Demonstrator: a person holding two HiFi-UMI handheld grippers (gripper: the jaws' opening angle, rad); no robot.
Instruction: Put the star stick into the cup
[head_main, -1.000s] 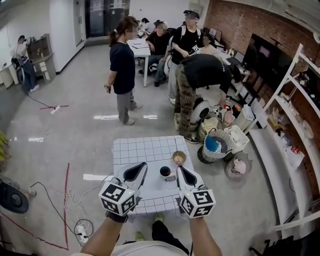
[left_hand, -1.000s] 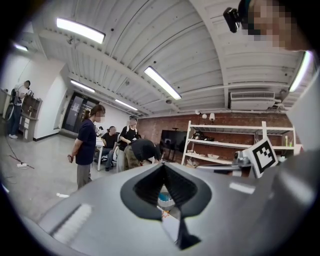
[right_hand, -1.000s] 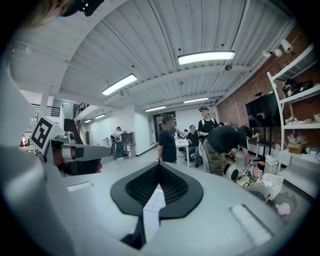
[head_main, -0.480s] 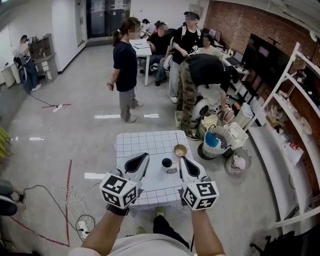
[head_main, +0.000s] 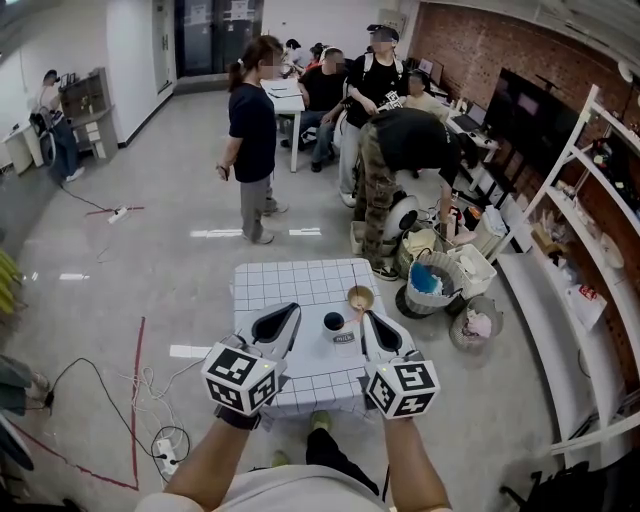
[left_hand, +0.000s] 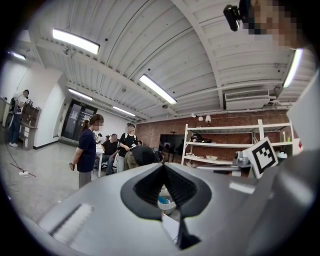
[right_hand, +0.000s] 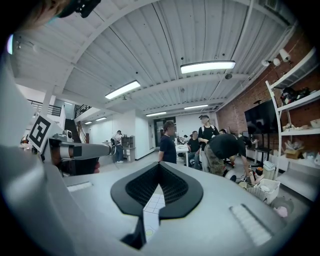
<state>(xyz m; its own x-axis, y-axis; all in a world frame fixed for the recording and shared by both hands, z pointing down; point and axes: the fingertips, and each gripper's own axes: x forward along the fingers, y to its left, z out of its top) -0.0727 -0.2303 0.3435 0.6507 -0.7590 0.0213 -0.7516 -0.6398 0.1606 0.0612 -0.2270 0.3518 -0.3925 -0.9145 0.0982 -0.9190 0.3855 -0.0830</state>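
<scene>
**Edged toward 12 o'clock, nothing held**

Compared with a second ago, finds the left gripper (head_main: 286, 314) and right gripper (head_main: 367, 318) a little nearer 12 o'clock over the white gridded table (head_main: 290, 290); hardly shifted in the last half second.

Looks steeply down on both grippers, side by side at the table's 6 o'clock edge, on bare forearms. Places a dark cup (head_main: 333, 322) on the table between the two sets of tips, touching neither. Sets a small card (head_main: 343, 339) just at the cup's 5 o'clock and a tan bowl (head_main: 360, 298) near its 1 o'clock. Cannot make out the star stick in any view.

From the left gripper view, shows those jaws pressed together at the tips, pinching nothing, with a table corner and a blue-filled basket (head_main: 430, 290) glimpsed through the gap behind them. From the right gripper view, shows the same: jaws pressed together, nothing between, gridded tabletop visible through the gap.

Beyond the table, takes in a standing person (head_main: 253, 125) at 12 o'clock, another person bent over (head_main: 400, 150) at 1 o'clock, and white shelves (head_main: 590, 250) at 3 o'clock.
</scene>
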